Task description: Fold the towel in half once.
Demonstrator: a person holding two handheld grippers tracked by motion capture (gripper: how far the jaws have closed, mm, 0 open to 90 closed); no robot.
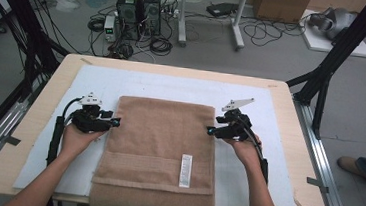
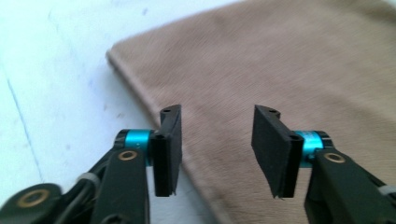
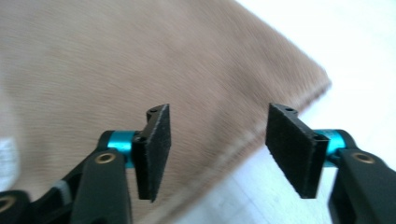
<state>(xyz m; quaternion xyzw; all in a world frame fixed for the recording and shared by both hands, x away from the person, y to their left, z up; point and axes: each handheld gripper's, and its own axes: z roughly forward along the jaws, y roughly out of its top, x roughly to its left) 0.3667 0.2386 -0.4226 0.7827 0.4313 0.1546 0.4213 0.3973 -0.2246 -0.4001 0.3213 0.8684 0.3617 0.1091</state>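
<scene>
Seen from the high view, a folded brown towel (image 1: 161, 151) lies in the middle of a white mat (image 1: 172, 84) on the wooden counter (image 1: 290, 117), its near end hanging over the counter's front edge and a white care label (image 1: 185, 170) showing on its lower fold. The left gripper (image 1: 115, 121) sits at the towel's left edge and the right gripper (image 1: 210, 130) at its right edge, each held in one of the person's hands.

In the left gripper view, the two black fingers (image 2: 169, 149) stand apart with nothing between them, above the towel's (image 2: 280, 70) edge where it meets the mat (image 2: 51, 84).

In the right gripper view, the fingers (image 3: 154, 151) are likewise spread and empty, over the towel's (image 3: 140, 60) other edge, with mat (image 3: 345, 51) beyond its corner.
</scene>
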